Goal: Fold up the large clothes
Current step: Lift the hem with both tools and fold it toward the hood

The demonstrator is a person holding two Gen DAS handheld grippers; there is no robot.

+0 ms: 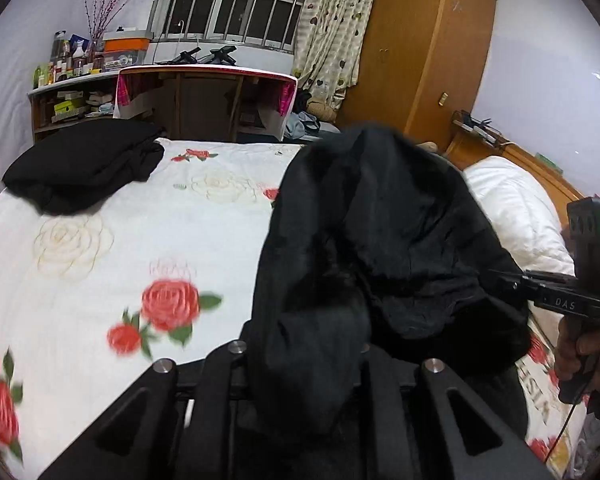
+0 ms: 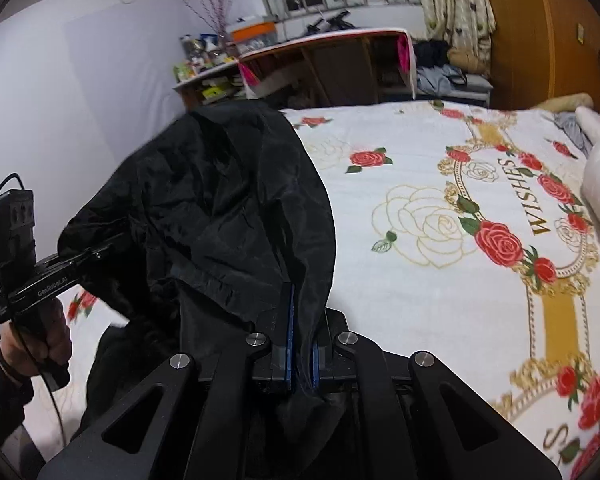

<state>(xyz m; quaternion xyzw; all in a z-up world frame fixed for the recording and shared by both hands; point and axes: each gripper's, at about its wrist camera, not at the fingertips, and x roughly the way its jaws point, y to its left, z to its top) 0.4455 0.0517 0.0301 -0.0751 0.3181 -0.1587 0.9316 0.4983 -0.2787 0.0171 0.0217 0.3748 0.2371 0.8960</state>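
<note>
Bed (image 2: 440, 288) covered by a white sheet printed with red and cream roses, a gold band and the word "WISHES". White quilt (image 1: 512, 204) bunched at the head end. Beyond the foot: a low open shelf unit (image 1: 204, 100), a cluttered side shelf (image 1: 72, 80) with bottles and boxes, barred window (image 1: 228, 16), heart-print curtain (image 1: 336, 28), wooden wardrobe (image 1: 424, 48). A second black garment lies heaped (image 1: 84, 164) on the far left corner of the bed.

The black garment (image 2: 228, 200) is lifted off the sheet, hanging between the two tools. Thin, crinkled fabric, slightly shiny, draped in loose folds; lower part trails toward the bed edge.

Right gripper (image 2: 302, 344): blue pads clenched tight on a pinch of the fabric. Left gripper (image 1: 300, 360): fingers buried under the cloth, nearly closed, cloth bunched between them; grasping the garment. Each tool is held by a hand (image 2: 48, 340) at the grip.
</note>
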